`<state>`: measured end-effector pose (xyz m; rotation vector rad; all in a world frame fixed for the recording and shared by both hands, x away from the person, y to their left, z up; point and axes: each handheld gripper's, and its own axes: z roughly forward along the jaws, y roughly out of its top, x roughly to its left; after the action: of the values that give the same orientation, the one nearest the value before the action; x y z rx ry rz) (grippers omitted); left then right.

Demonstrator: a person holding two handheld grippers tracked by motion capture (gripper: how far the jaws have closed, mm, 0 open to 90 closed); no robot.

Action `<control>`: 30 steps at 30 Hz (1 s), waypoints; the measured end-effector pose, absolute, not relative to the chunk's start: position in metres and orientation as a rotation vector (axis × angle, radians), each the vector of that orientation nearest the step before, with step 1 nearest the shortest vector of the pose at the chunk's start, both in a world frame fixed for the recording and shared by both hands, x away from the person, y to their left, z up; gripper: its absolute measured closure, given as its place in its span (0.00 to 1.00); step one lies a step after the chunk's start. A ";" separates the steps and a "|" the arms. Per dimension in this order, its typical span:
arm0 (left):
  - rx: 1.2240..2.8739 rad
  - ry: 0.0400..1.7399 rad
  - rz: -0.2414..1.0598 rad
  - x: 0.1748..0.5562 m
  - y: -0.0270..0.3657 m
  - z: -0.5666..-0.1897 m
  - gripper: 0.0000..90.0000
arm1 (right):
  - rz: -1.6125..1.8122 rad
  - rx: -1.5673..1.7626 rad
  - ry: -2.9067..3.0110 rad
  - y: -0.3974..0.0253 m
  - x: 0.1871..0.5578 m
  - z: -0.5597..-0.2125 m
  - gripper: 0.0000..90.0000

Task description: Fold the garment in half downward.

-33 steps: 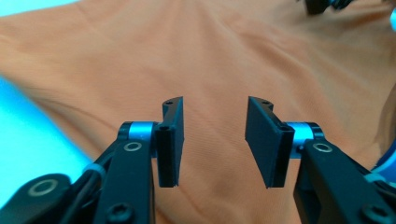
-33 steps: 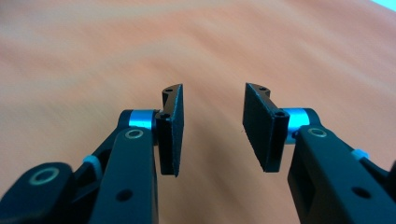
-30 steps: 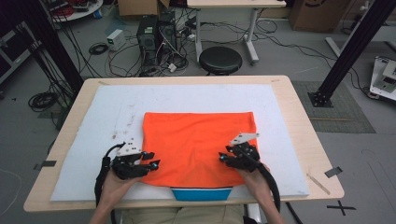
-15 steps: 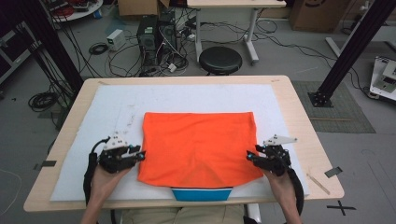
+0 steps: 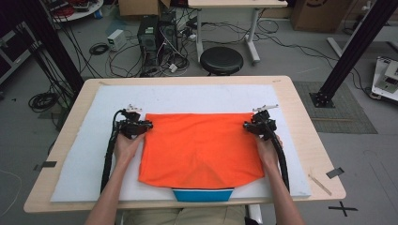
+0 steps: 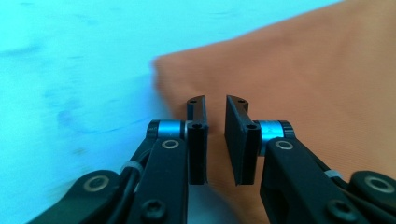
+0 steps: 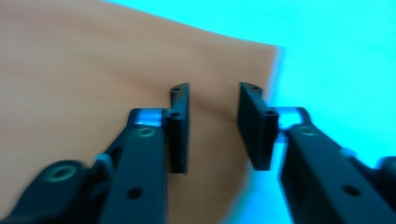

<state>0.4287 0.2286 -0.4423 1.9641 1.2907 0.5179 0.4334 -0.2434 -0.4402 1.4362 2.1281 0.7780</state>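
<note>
On the table [image 5: 305, 140], a white mat [image 5: 94, 154] is covering most of the top, and an orange cloth [image 5: 202, 145] is lying flat across its middle, with a blue band [image 5: 202, 194] peeking out from under the near edge at 6 o'clock.

The left gripper [image 5: 149, 125] is sitting at the cloth's far left corner, at about 10 o'clock from the cloth's centre. In the left gripper view, the left gripper [image 6: 215, 105] is showing its jaws parted by a narrow gap, hovering over the cloth's left edge [image 6: 161, 88], with nothing between them.

The right gripper [image 5: 246, 126] is resting at the far right corner, at about 2 o'clock. In the right gripper view, the right gripper [image 7: 214, 95] is showing its jaws somewhat wider apart, over the cloth just inside its right edge [image 7: 275, 70], clamping nothing.
</note>
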 end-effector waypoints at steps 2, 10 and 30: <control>1.986 1.333 0.597 0.428 0.231 -0.441 0.84 | 0.808 1.472 2.109 -0.251 0.435 -0.441 0.76; 1.927 1.182 0.528 0.388 0.249 -0.423 0.57 | 0.937 1.426 2.060 -0.256 0.397 -0.419 0.41; 1.944 1.009 0.396 0.291 0.266 -0.420 0.28 | 1.234 1.265 2.123 -0.257 0.309 -0.409 0.25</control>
<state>0.2913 0.2658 -0.4203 1.9441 1.0091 0.3958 0.3094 -0.2574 -0.4089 1.2648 2.1235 1.2336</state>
